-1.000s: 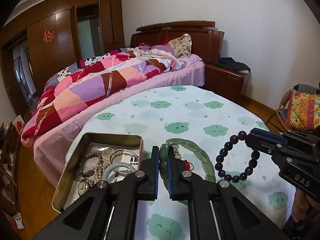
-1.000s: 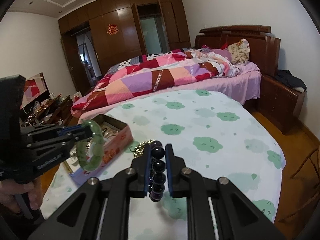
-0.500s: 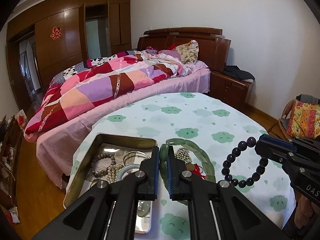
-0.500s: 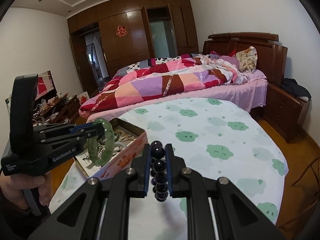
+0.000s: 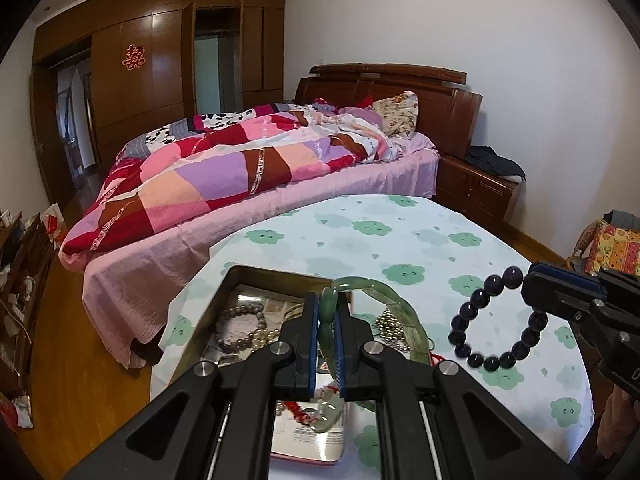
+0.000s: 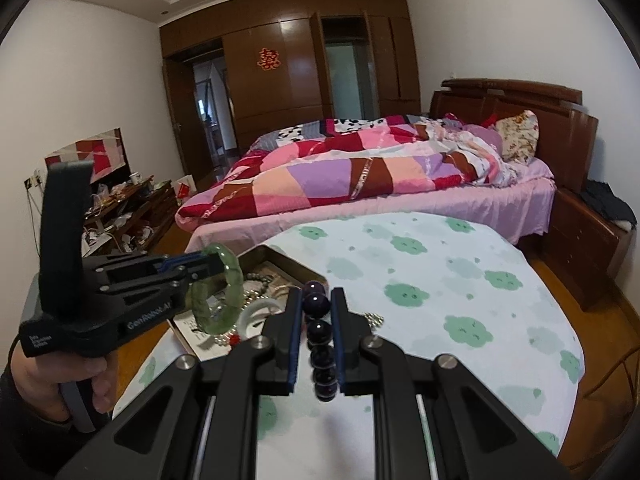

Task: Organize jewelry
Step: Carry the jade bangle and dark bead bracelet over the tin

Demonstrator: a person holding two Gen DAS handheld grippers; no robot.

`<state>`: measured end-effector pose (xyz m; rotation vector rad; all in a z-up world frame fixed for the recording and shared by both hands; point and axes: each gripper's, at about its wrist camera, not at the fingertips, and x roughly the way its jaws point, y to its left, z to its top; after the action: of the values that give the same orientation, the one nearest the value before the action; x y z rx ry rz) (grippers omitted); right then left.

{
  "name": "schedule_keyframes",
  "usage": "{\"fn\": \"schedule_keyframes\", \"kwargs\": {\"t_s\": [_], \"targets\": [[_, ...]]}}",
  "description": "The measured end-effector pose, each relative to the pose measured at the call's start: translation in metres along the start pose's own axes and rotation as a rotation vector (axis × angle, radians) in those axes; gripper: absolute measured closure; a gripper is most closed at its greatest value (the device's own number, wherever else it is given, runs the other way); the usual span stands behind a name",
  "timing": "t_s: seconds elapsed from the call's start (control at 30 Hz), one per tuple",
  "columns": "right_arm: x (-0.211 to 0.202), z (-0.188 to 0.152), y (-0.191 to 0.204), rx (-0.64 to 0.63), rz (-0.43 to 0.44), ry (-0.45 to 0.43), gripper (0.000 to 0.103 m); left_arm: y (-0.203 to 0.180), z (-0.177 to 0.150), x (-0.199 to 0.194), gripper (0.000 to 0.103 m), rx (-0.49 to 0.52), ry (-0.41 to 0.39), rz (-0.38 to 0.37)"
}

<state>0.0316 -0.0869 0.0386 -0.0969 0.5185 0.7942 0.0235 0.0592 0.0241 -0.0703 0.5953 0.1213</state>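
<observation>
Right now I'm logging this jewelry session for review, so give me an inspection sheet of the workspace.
Surface: table under a pale cloth with green cloud prints.
Job's things: green bangle and dark bead bracelet, both lifted; open tin holding more bracelets.
Clutter: gold bead chain on the cloth beside the tin.
Grippers: left gripper shut on the bangle; right gripper shut on the bead bracelet.
Cables: nothing seen.
Surroundings: bed with patchwork quilt, wooden wardrobe.
</observation>
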Motion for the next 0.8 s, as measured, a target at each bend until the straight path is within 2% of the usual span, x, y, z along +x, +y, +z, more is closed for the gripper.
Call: {"fn": "schedule_keyframes", "kwargs": {"t_s": [0.47,0.8], "targets": [[0.025,0.025,0.039,-0.097,0.061,0.001,0.087,0.036,0.0,-0.001,0.097,-0.062,-0.009,0.036],[0.045,0.029,0.06,-0.137,0.096,0.028,0.087,0.059,-0.004,0.006,0.097,-0.089,0.006,0.073]]}}
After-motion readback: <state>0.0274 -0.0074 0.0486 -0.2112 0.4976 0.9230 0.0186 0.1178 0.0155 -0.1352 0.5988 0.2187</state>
